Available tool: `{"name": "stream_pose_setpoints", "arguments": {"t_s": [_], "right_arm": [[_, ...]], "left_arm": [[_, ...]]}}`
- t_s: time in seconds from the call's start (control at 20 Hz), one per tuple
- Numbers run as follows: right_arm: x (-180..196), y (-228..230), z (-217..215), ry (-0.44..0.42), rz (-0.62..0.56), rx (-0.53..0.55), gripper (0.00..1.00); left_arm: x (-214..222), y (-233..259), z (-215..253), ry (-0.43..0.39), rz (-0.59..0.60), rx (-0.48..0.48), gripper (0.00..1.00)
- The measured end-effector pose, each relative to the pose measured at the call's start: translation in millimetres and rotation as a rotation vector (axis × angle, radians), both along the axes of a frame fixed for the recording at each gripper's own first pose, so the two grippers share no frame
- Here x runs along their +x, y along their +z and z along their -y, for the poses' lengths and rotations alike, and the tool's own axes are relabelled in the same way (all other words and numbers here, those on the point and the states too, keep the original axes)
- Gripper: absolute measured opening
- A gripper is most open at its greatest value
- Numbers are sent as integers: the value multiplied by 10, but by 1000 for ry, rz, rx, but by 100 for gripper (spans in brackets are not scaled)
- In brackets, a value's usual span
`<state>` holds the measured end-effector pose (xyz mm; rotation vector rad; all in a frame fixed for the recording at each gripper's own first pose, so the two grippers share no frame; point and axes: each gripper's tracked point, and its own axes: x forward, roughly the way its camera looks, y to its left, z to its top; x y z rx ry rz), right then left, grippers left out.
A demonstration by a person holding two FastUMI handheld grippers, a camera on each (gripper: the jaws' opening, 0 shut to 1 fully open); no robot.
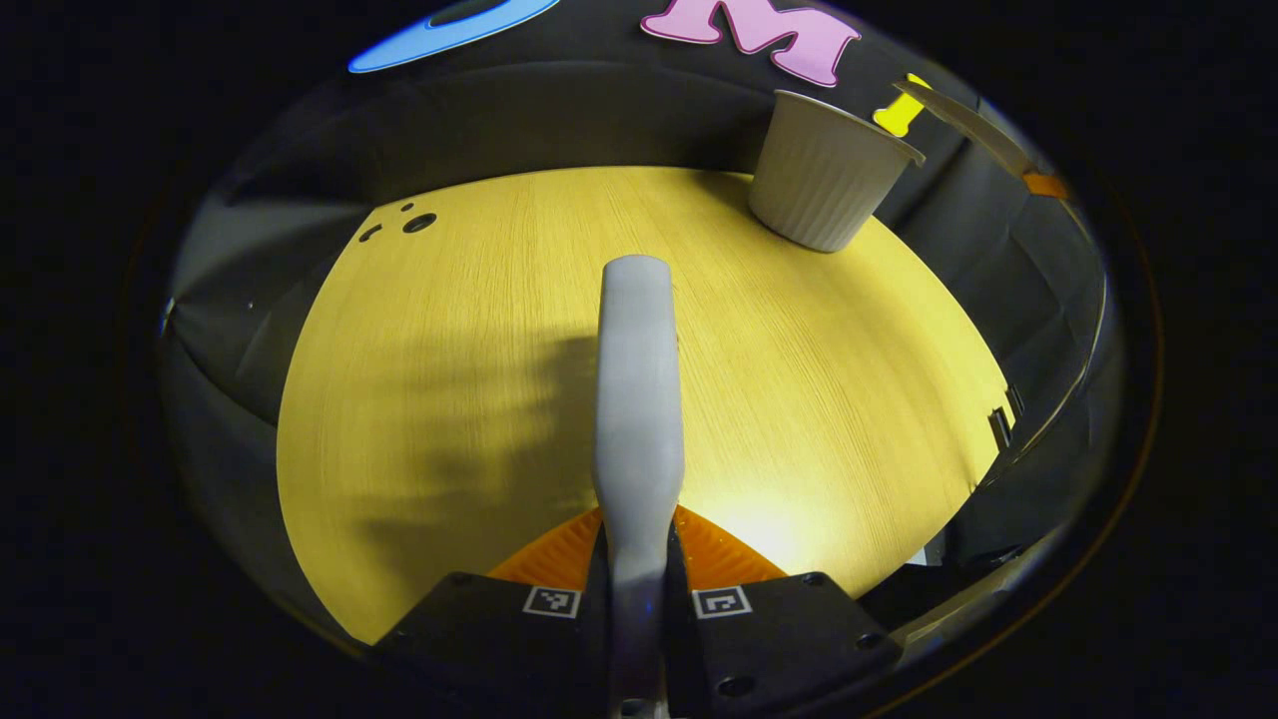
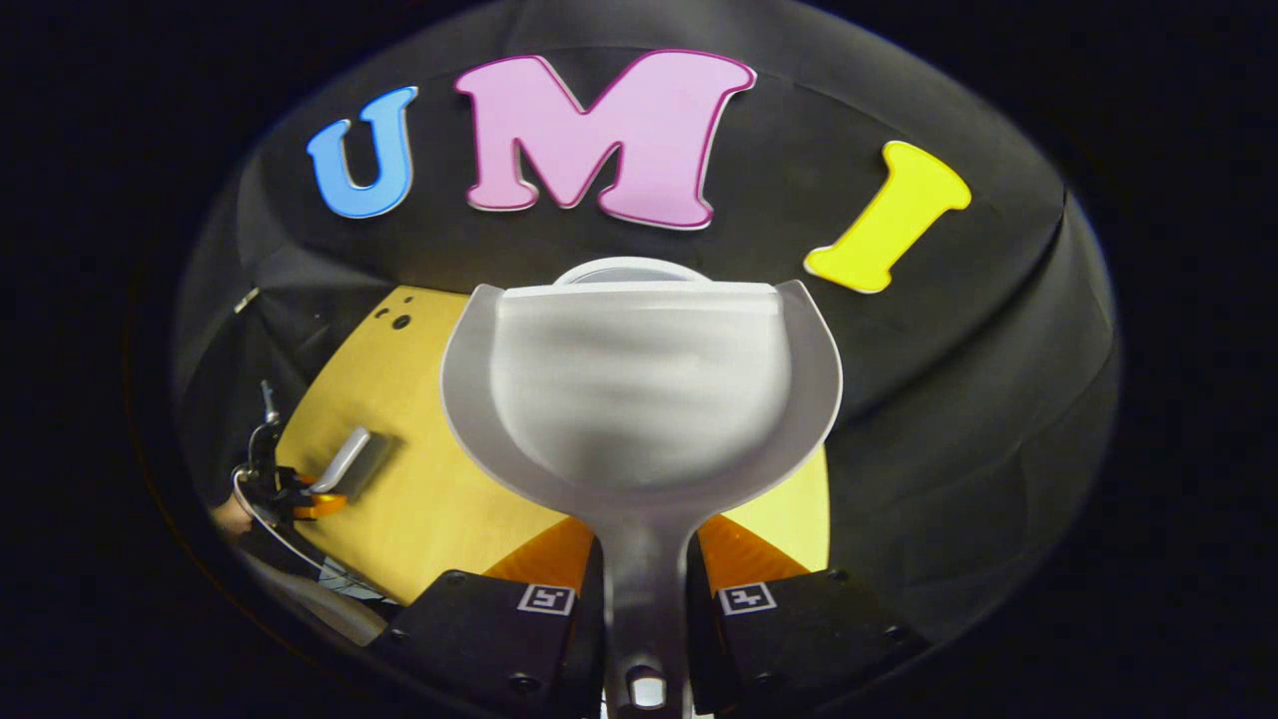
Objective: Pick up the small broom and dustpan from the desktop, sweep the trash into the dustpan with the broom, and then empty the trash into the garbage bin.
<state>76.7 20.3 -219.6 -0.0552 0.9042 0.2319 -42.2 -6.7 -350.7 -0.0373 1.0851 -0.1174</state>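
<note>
Grey plastic dustpan (image 2: 639,399), one, pinched by right gripper (image 2: 644,569) jaws above one yellow wooden table (image 2: 419,499). Left gripper (image 1: 639,579) jaws pinched one grey broom handle (image 1: 639,399). One ribbed grey bin (image 1: 824,170) stood at table's far edge.

The tabletop (image 1: 449,399) looks like matt, fine-grained yellow wood, the ribbed garbage bin (image 1: 824,175) and smooth dustpan (image 2: 639,389) like matt pale plastic, and the broom (image 1: 639,399) handle likewise.

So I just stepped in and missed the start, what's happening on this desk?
A person is working two grippers. The left gripper is shut on the small broom, held over the wooden desktop. The right gripper is shut on the dustpan, raised near the garbage bin at the desk's far edge.
</note>
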Motion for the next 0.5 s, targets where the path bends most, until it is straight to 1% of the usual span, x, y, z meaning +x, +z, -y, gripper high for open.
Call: {"name": "stream_pose_setpoints", "arguments": {"t_s": [0.05,0.1,0.15,0.2,0.25,0.3,0.5], "right_arm": [[-170,-86,-111,18,-8,5,37],[-281,-179,-208,30,-17,6,37],[-398,-289,-312,44,-27,10,37],[-519,-423,-427,50,-37,20,37],[-626,-588,-551,60,-56,31,37],[-736,-762,-670,65,-74,44,37],[-1089,-1522,-1065,95,-169,60,37]], "left_arm": [[9,-3,4,3,-3,4,29],[14,-7,11,7,-6,8,27],[13,-11,14,12,-8,10,29],[17,-31,10,17,-12,12,29],[23,-44,9,22,-15,15,29],[38,-58,7,27,-21,18,27],[113,-137,-72,23,-26,59,27]]}}
